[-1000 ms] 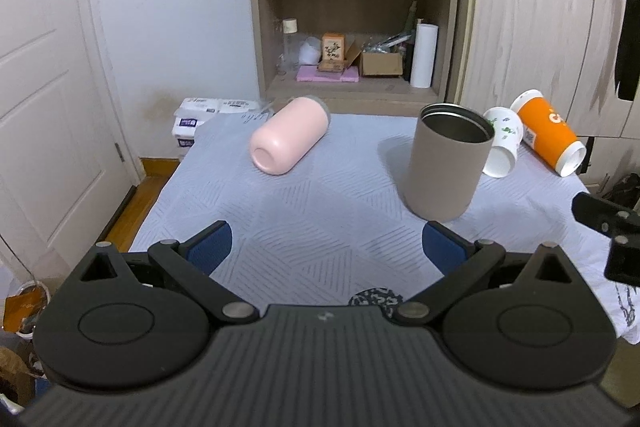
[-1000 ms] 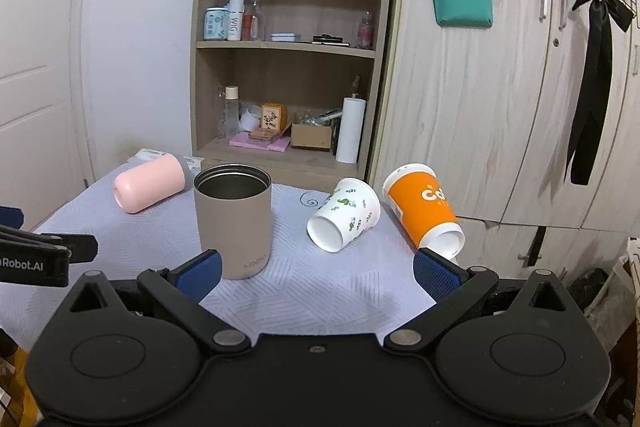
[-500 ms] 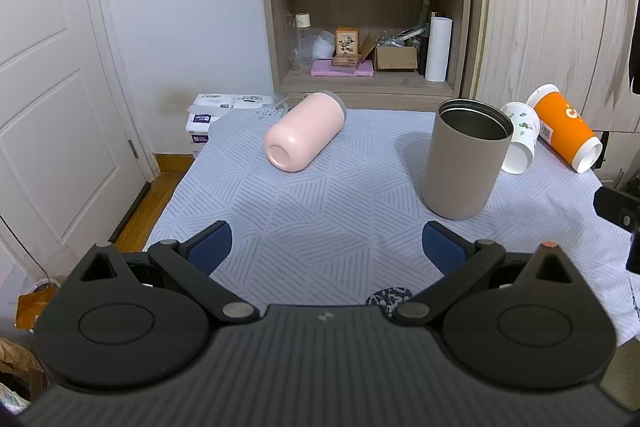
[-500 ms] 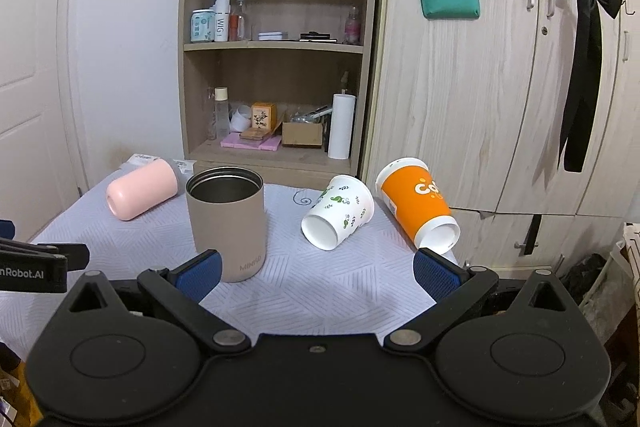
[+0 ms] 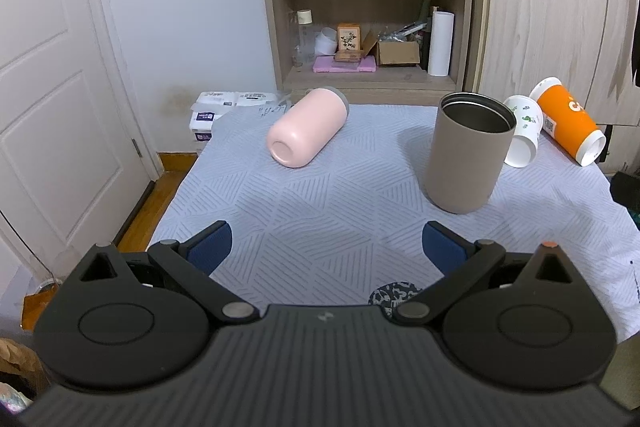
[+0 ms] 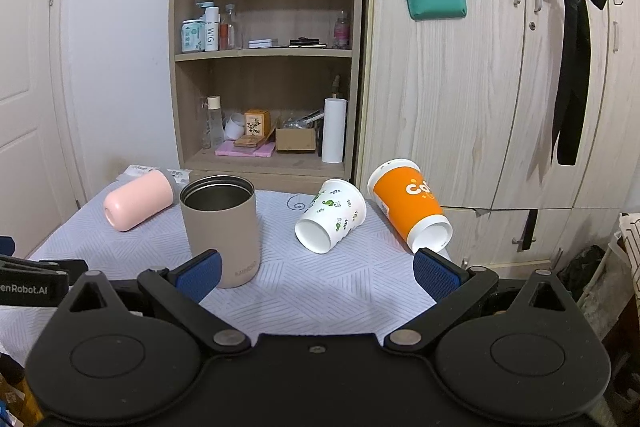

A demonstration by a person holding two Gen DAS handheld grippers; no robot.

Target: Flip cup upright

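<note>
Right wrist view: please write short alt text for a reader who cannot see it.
A taupe cup stands upright on the cloth-covered table, while a pink cup, a white leaf-print cup and an orange cup lie on their sides. The right tongs are open and empty in the foreground, with a wooden shelf behind the table.

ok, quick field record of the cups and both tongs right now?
upright: taupe tumbler, open end up
on side: pink cup, white leaf-print cup, orange cup
surface: table with pale patterned cloth
left tongs: open, empty, short of the cups
right tongs: open, empty, short of the cups
contact: none
</note>
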